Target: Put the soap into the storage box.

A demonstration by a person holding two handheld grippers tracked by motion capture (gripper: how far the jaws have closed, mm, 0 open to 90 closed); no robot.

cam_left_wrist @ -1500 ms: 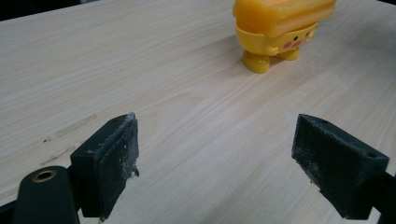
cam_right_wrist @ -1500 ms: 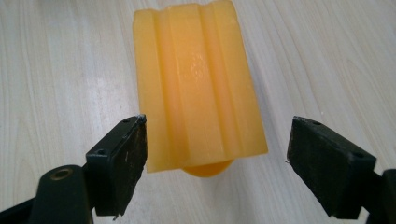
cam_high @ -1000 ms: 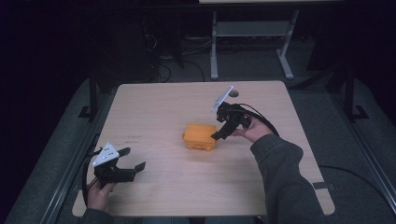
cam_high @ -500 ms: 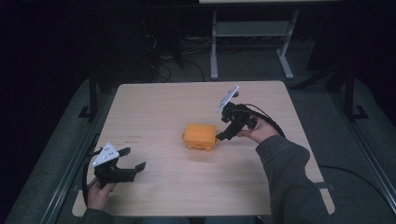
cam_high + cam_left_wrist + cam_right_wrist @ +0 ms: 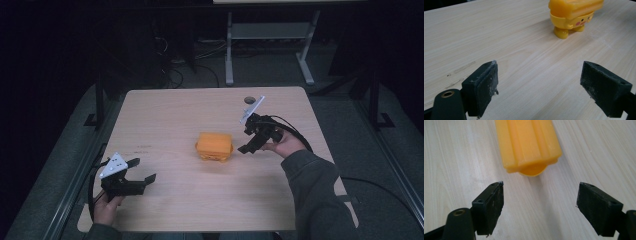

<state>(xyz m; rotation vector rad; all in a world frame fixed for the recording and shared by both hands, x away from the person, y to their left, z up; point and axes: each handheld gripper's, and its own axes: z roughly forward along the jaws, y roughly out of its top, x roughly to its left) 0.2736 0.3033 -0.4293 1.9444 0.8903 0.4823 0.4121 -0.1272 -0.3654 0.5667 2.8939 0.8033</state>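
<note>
The toy [image 5: 527, 146] runs off the top edge in the right gripper view — its far end is cut away. In the left gripper view its top [image 5: 574, 15] is clipped at the upper edge, and its face is blurred.

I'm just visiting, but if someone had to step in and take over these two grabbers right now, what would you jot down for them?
Right gripper: open, holding nothing, beside the yellow toy box, fingers pointing at its end, not touching.
Left gripper: open, holding nothing, near the front left of the table, well apart from the toy.
Toy: standing on its little feet mid-table, lid on.
Done: nothing gripped yet.
Left: probably close the right gripper on the toy.
</note>
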